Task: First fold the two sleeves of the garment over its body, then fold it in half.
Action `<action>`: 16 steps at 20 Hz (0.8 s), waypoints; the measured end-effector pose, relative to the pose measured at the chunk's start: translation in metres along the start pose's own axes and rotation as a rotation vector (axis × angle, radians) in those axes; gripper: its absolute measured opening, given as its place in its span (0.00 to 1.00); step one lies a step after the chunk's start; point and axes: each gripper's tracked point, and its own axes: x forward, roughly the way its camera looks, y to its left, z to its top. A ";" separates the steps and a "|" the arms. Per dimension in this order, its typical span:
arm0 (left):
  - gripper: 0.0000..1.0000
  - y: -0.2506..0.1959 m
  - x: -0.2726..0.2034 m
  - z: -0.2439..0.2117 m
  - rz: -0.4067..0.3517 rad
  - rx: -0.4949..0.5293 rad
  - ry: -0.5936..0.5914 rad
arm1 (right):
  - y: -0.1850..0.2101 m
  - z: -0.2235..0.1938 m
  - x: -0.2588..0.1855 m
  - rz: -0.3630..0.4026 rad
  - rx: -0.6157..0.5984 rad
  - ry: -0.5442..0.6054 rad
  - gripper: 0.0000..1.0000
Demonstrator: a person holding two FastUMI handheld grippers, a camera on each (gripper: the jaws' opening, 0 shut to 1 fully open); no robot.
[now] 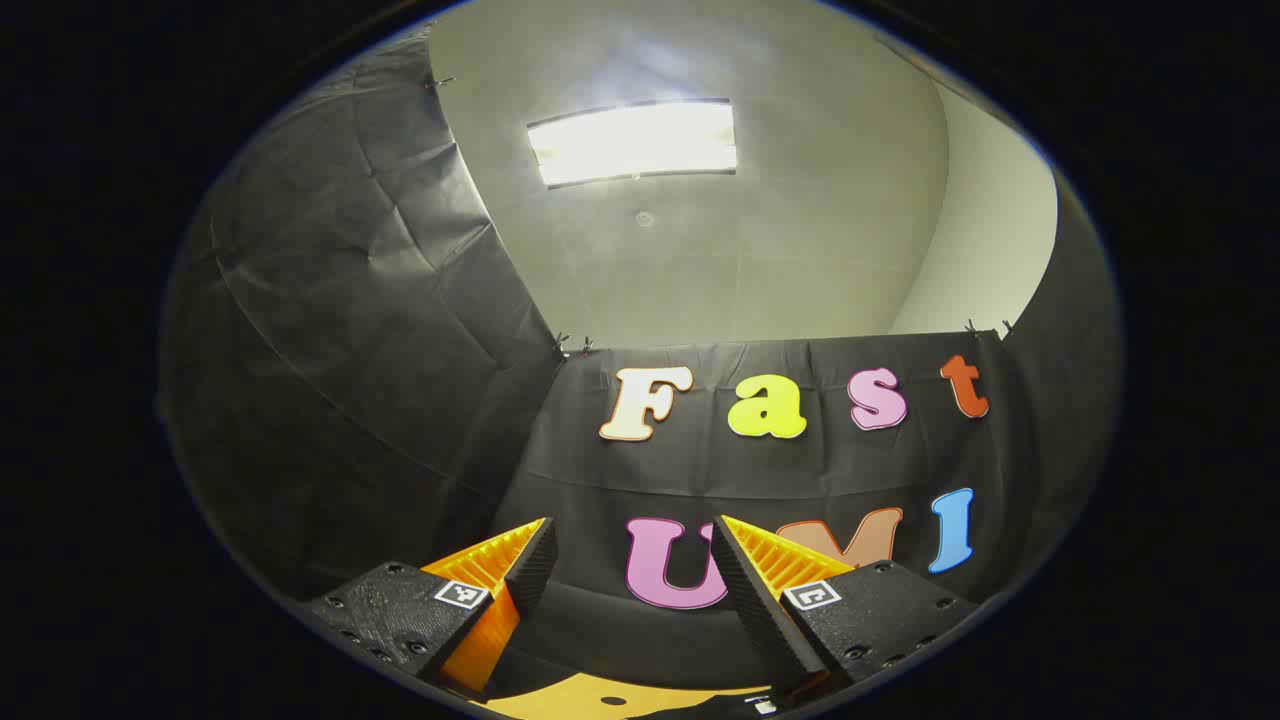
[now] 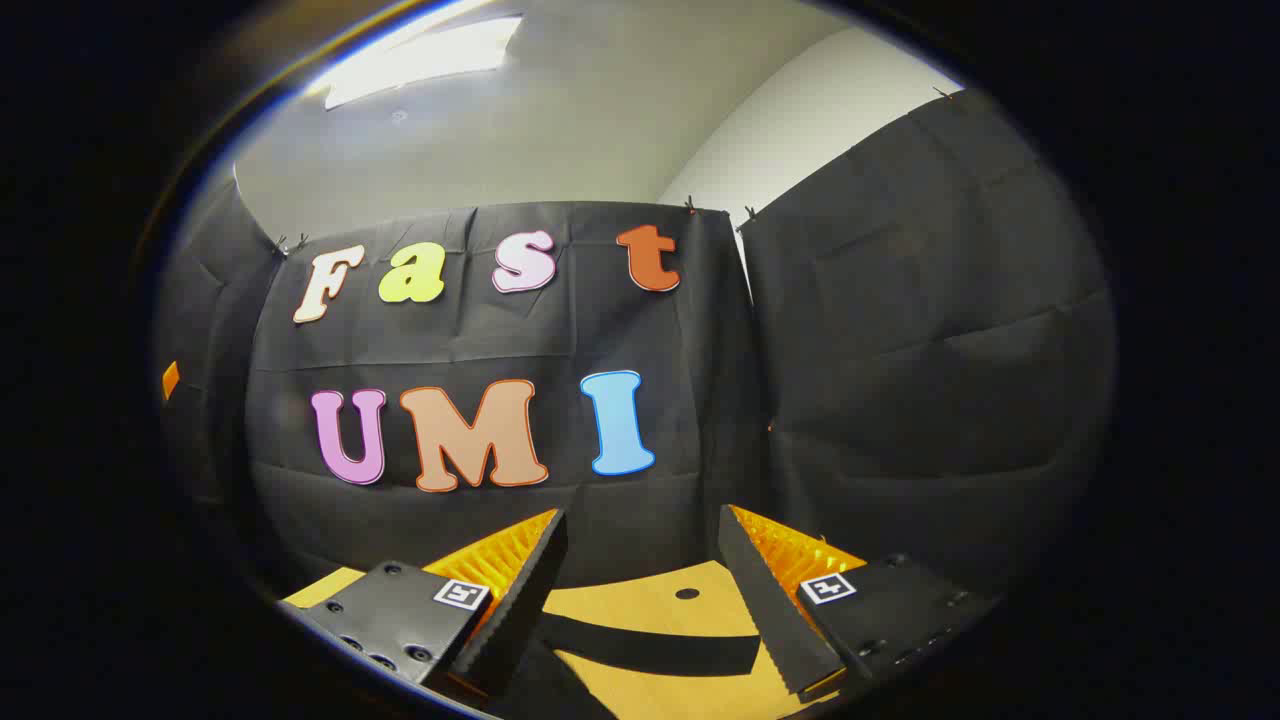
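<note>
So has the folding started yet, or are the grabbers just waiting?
Nothing looks done yet. The left gripper and right gripper both have their fingers apart with nothing between them, and both are tilted up toward the booth wall and ceiling light. A bit of wooden table shows below the right one. Both sleeve folds and the fold in half are probably left.

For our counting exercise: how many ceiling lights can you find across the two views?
1. The same ceiling light shows top centre in the left gripper view and top left in the right gripper view; others may be hidden.
</note>
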 end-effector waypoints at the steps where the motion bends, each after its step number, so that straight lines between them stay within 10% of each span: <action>1: 0.90 0.002 -0.001 -0.001 0.007 -0.001 0.003 | 0.000 -0.001 0.001 -0.001 -0.004 0.003 0.96; 10: 0.91 -0.006 -0.024 -0.036 0.084 -0.161 0.101 | 0.019 -0.006 0.008 0.053 -0.015 -0.004 0.96; 16: 0.92 -0.007 -0.031 -0.046 0.083 0.016 0.162 | 0.037 -0.007 0.014 0.103 -0.025 -0.018 0.96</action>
